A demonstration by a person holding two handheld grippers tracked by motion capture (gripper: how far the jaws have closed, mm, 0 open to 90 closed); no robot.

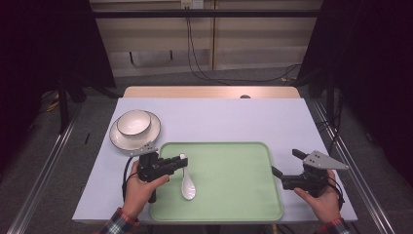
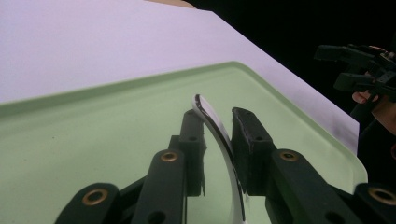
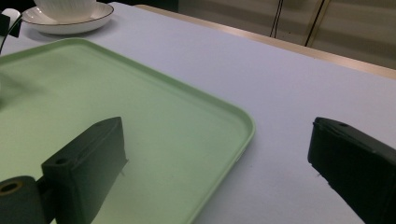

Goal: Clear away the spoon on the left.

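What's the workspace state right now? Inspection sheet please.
Surface: pale table, bare apart from the items listed.
Job's things: white spoon lying in the green tray, handle between the left gripper's jaws; a gap shows beside one pad.
Clutter: white bowl on a plate, left of the tray's far corner.
Grippers: left gripper at the spoon handle; right gripper open, over the tray's right edge, holding nothing.
Cables: black cables on the floor beyond the table.
Surroundings: dark curtains at both sides, pale wall panels behind.

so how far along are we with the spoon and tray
Done: the spoon lies on the green tray. In hand: the left gripper has its jaws either side of the spoon's handle, a gap showing. Left, probably: the bowl on its saucer, off the tray; the right gripper waits open.
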